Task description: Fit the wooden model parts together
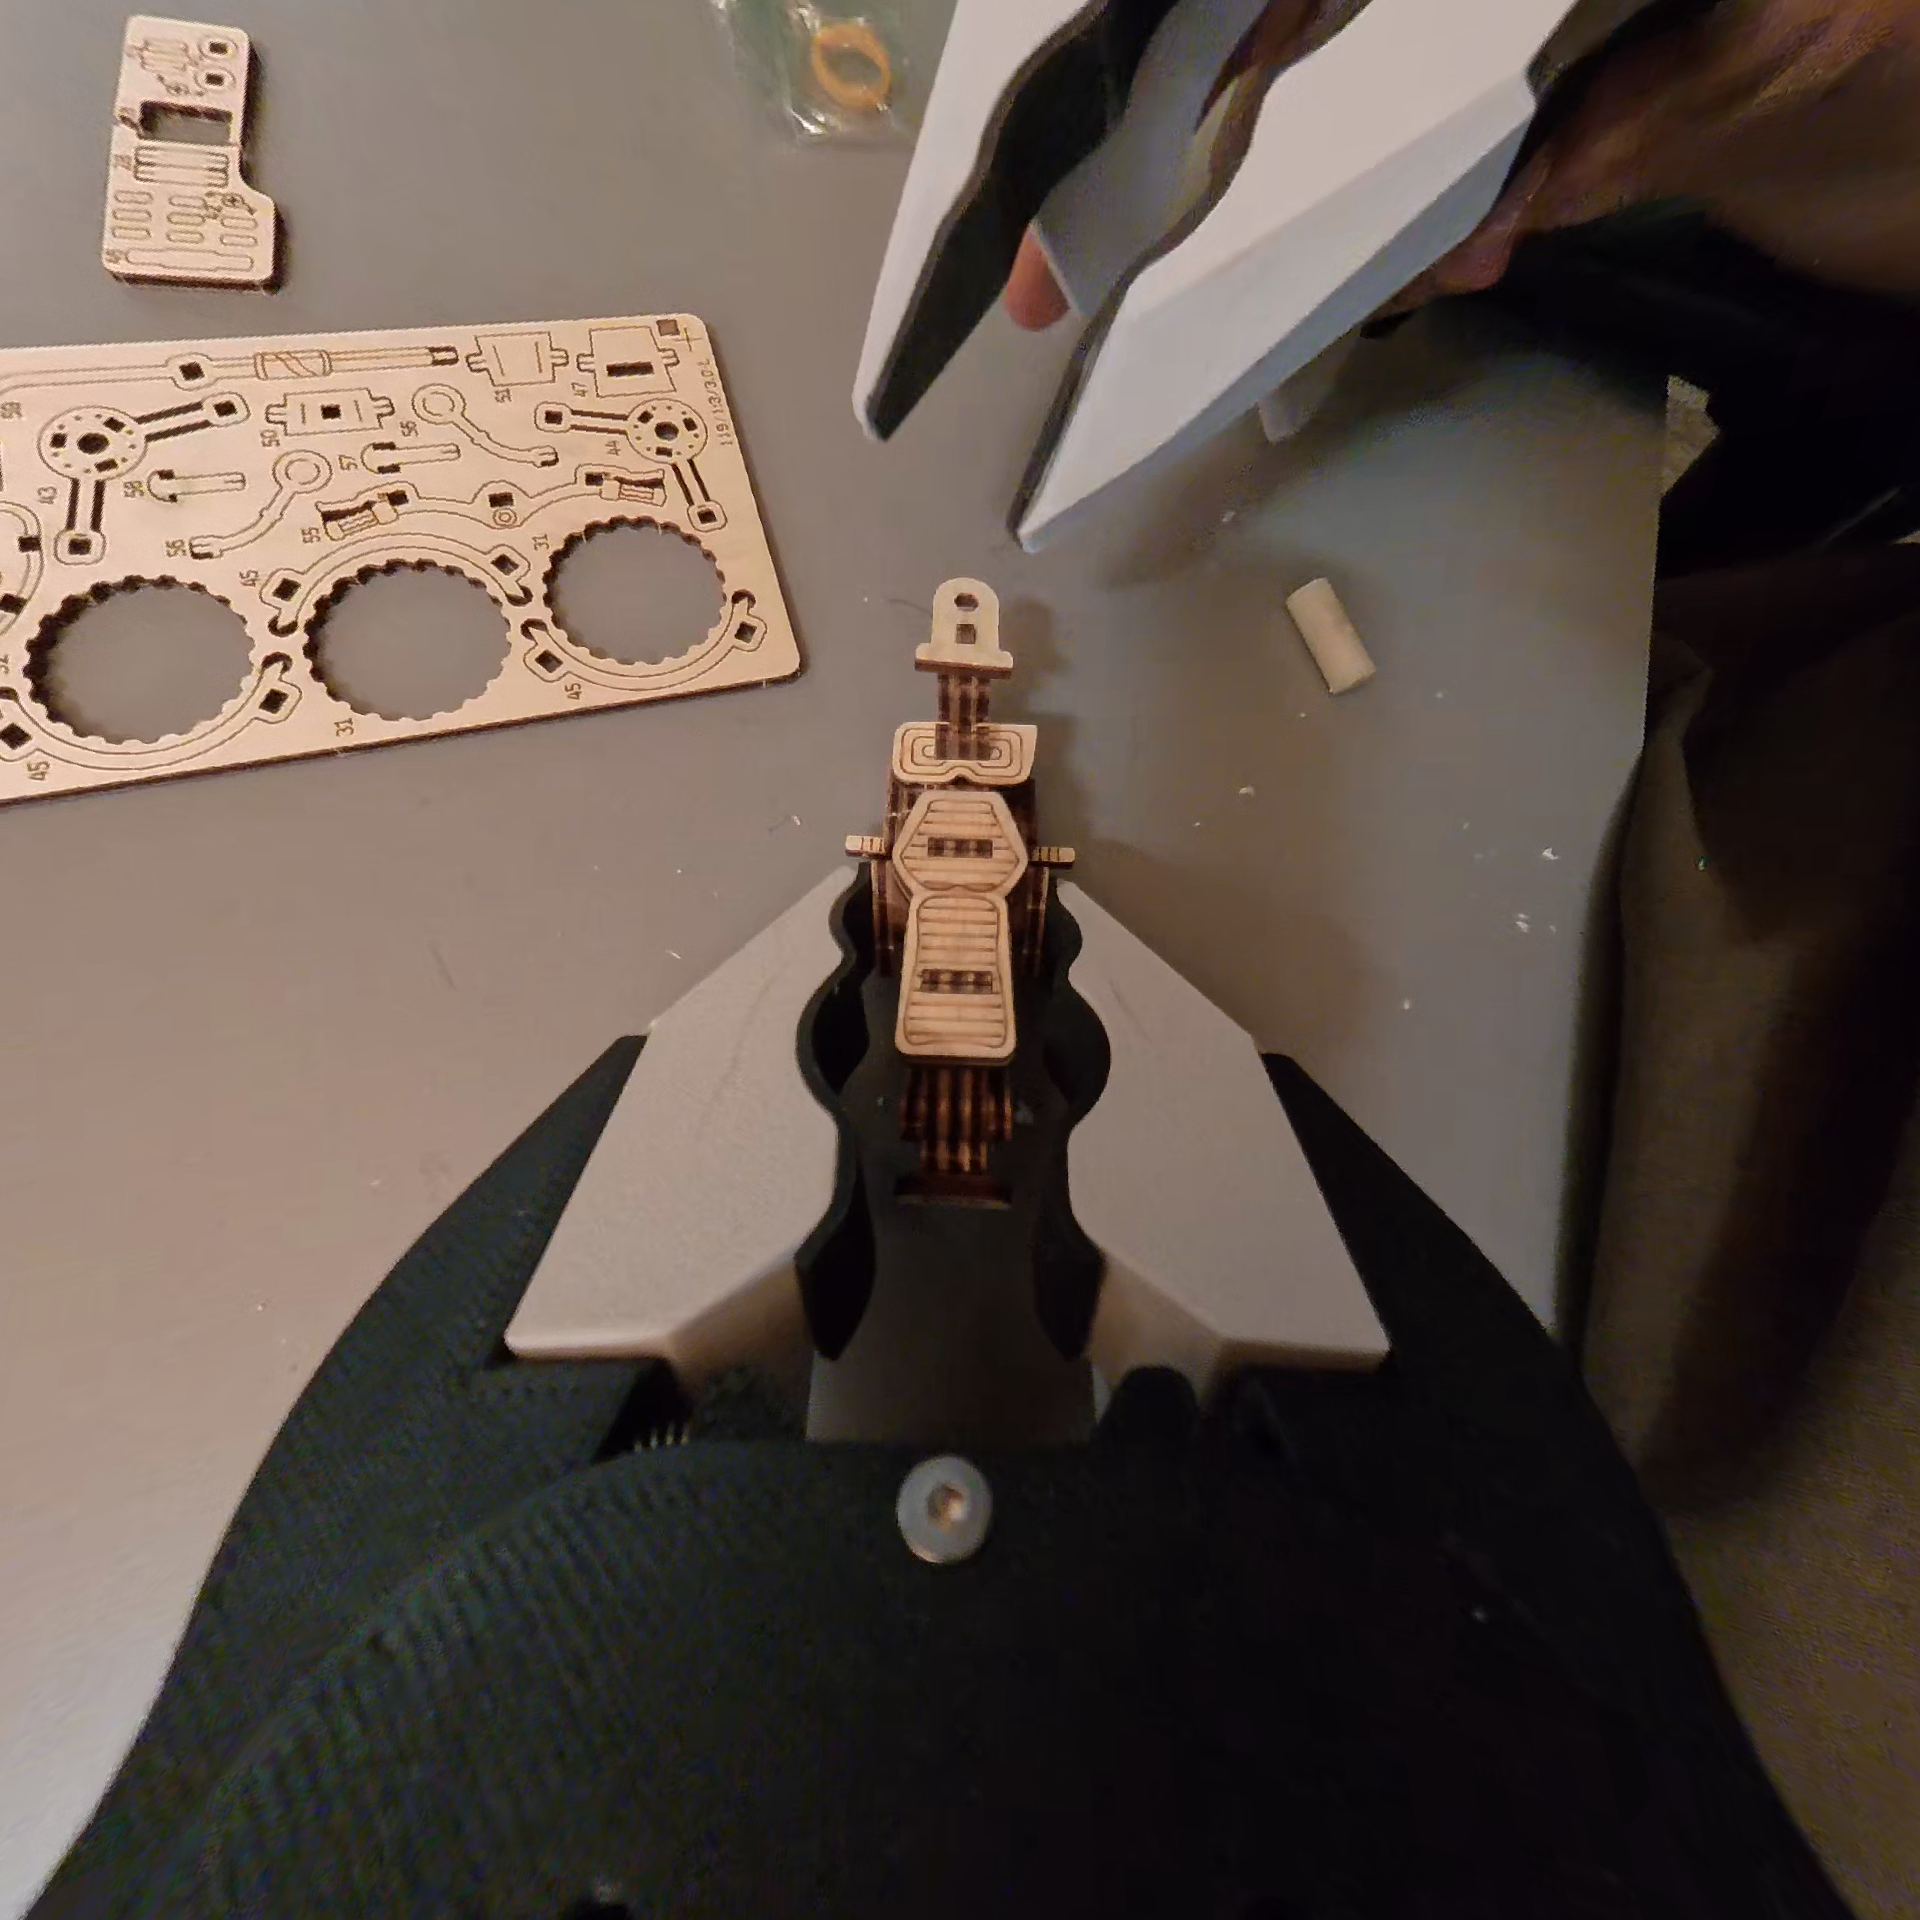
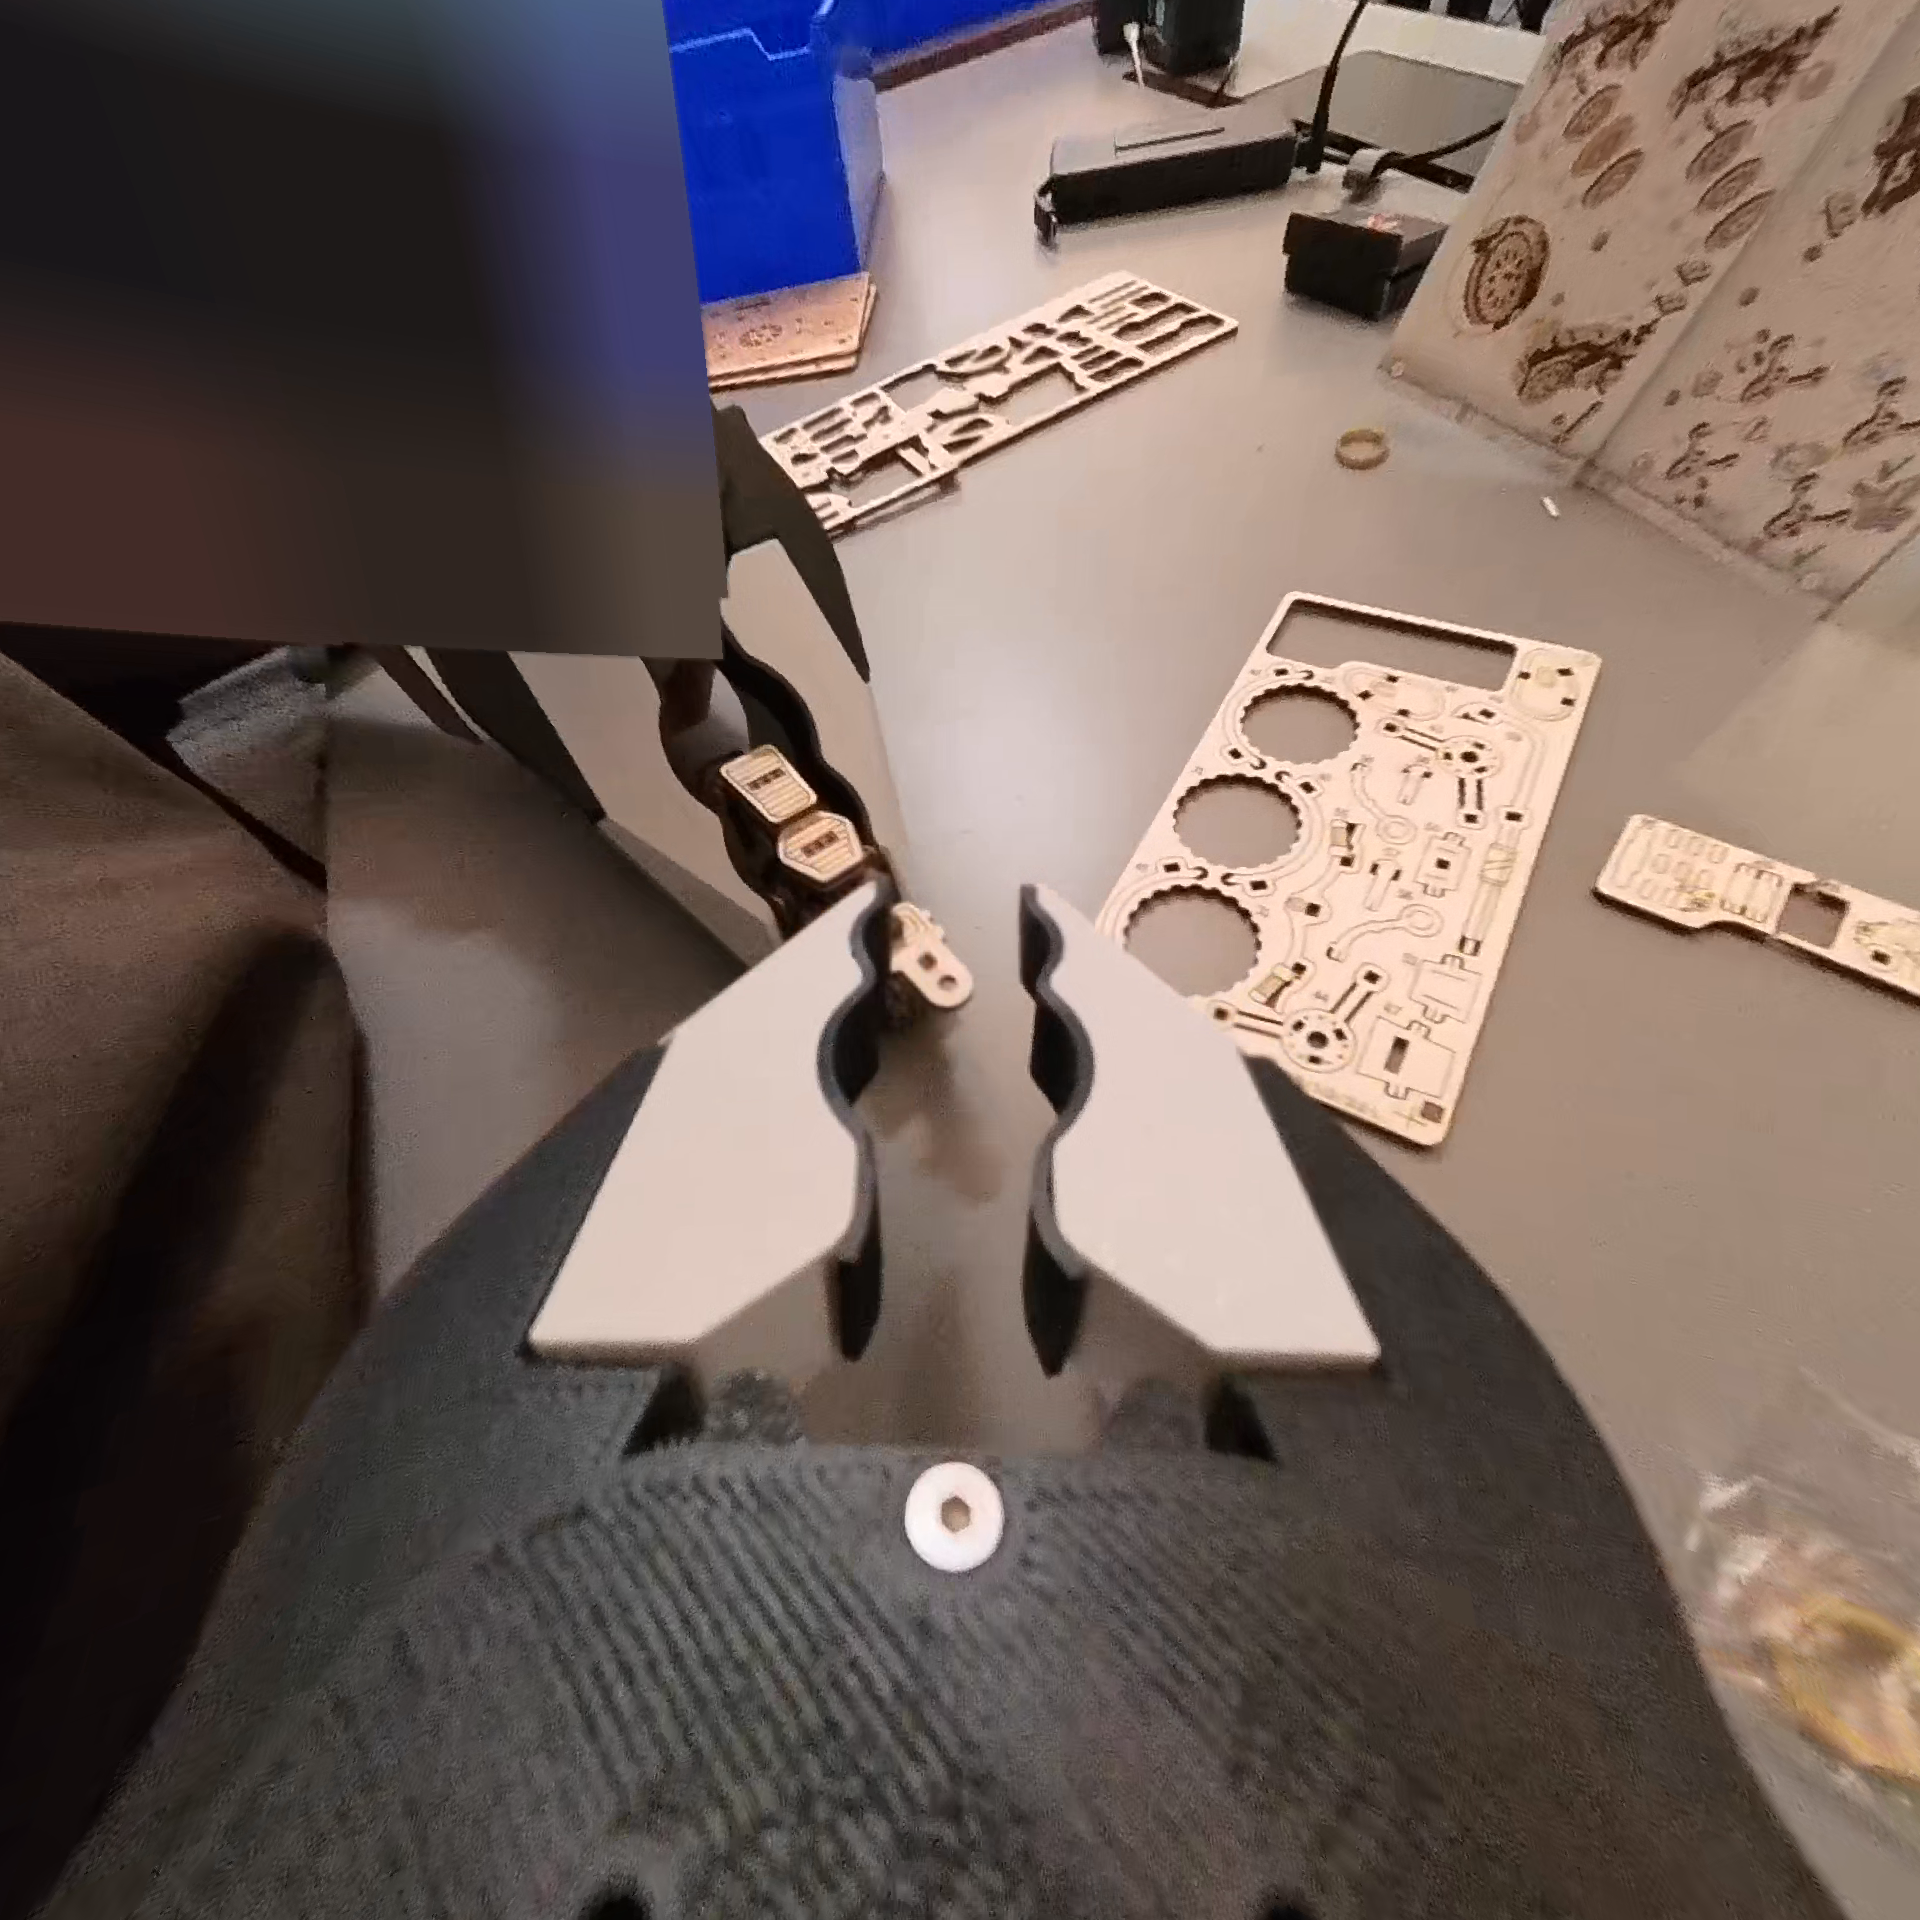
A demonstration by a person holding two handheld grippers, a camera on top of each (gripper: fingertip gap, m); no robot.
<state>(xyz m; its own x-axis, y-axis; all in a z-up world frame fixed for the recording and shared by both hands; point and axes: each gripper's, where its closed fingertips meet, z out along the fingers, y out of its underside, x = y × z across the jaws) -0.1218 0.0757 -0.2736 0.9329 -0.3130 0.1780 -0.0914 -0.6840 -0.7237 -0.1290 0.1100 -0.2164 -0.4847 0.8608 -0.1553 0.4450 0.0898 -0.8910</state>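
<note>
My left gripper [image 1: 958, 888] is shut on a small wooden model assembly [image 1: 956, 935], a stack of layered plates with ribbed top panels and a holed tab at its front end. It holds the assembly just above the grey table [image 1: 520, 1039]. My right gripper [image 2: 954, 899] is open and empty; it also shows in the left wrist view [image 1: 956, 473], beyond the tab and apart from it. In the right wrist view the assembly [image 2: 810, 842] comes in from the left, and its tab [image 2: 935, 971] lies between my open fingers, close to the left finger [image 2: 748, 1122].
A wooden parts sheet [image 1: 416, 499] [image 2: 1475, 904] with three toothed round holes lies left of the assembly. A smaller sheet piece [image 1: 187, 156], a white cylinder [image 1: 1330, 634] and a bag of rubber bands [image 1: 831, 68] lie around. Another sheet [image 2: 997, 384], black boxes [image 2: 1351, 255] and printed sheets [image 2: 1714, 260] lie farther back. One gripper's finger ends stand about 7 cm off the other's.
</note>
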